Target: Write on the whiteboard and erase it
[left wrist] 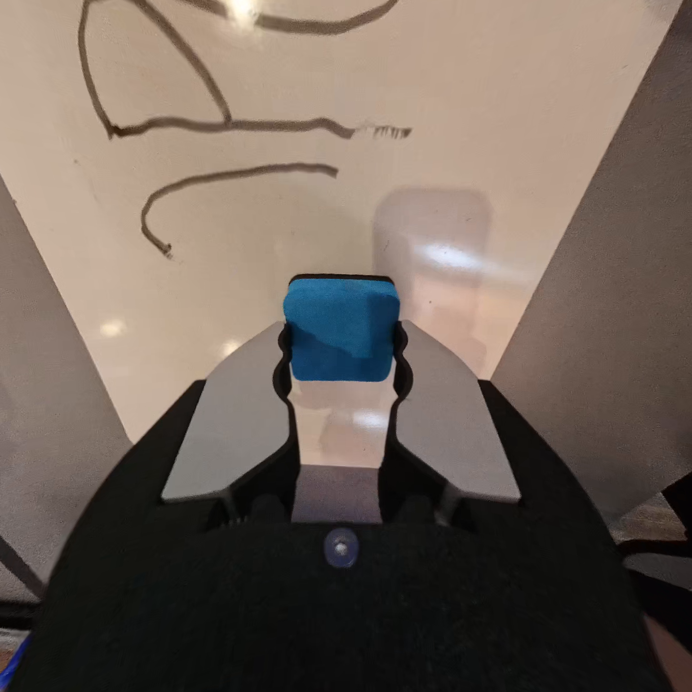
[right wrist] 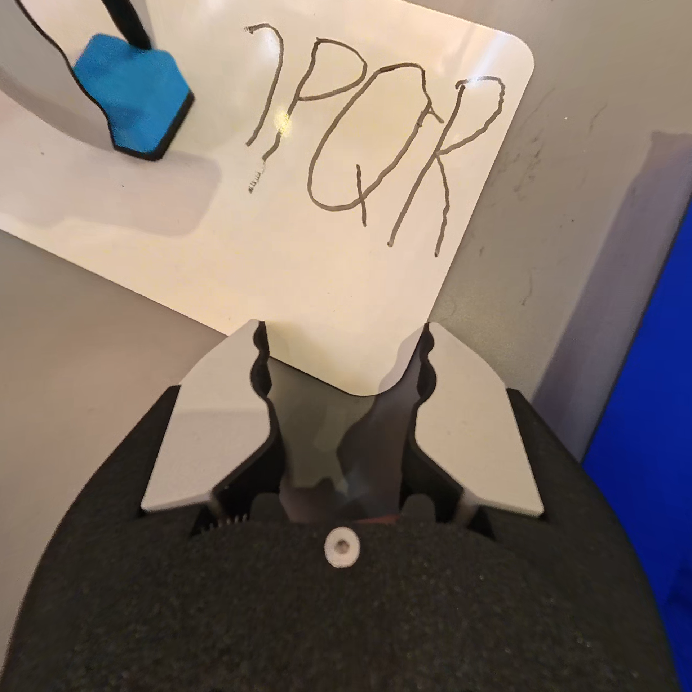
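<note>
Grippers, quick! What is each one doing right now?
Left gripper: closed on the blue eraser, which is against the whiteboard.
Right gripper: open, holding nothing, over the whiteboard's near corner.

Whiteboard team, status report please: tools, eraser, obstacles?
Left tool shut on blue eraser. Right tool open, empty. Whiteboard marks partly wiped. Nothing in the way.

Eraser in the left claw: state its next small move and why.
Probably sweep the blue eraser sideways over the remaining marker strokes. The left claw grips it against the whiteboard, part of the writing looks wiped, and the right claw is open, holding nothing.
</note>
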`<state>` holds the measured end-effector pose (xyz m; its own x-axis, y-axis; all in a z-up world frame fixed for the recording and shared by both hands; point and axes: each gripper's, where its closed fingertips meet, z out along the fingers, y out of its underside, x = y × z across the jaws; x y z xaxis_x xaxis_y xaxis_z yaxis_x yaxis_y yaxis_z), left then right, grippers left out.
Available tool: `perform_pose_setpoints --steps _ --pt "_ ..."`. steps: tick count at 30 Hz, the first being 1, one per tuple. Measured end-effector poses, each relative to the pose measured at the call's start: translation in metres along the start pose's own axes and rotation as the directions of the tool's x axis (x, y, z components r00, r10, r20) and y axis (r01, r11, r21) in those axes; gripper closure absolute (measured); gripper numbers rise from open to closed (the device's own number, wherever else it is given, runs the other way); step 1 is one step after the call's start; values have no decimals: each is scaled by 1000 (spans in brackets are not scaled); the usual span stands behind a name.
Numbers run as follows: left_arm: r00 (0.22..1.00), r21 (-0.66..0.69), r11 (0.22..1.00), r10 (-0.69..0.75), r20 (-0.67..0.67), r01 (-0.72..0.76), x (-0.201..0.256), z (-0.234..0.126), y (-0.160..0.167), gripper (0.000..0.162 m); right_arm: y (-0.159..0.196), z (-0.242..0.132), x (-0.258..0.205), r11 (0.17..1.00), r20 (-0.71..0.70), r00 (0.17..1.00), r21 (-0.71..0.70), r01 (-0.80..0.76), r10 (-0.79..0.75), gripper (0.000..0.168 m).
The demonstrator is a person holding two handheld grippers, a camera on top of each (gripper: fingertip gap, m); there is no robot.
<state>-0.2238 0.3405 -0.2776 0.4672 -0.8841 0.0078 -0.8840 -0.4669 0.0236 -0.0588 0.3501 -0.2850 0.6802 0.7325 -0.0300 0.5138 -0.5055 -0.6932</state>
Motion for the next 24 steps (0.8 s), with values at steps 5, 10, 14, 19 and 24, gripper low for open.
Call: perform_pose_setpoints --steps 5,10,14,19,24 --pt "998 59 996 66 -9 -66 11 0 -37 111 0 0 0 1000 0 1000 -1 1 -1 91" --pt "994 -22 994 106 8 -106 -3 -1 -44 110 0 0 0 1000 1 1000 -1 1 -1 91" --pt "996 -81 993 -88 15 88 -61 -1 2 110 0 0 0 1000 1 1000 0 1 -1 91" --pt "1000 -33 999 -19 -9 19 -58 0 -31 110 0 0 0 1000 -1 1000 0 2 -2 91" --pt "986 13 987 163 -20 -163 -18 -1 -85 110 0 0 0 1000 0 1000 0 1 -1 91"
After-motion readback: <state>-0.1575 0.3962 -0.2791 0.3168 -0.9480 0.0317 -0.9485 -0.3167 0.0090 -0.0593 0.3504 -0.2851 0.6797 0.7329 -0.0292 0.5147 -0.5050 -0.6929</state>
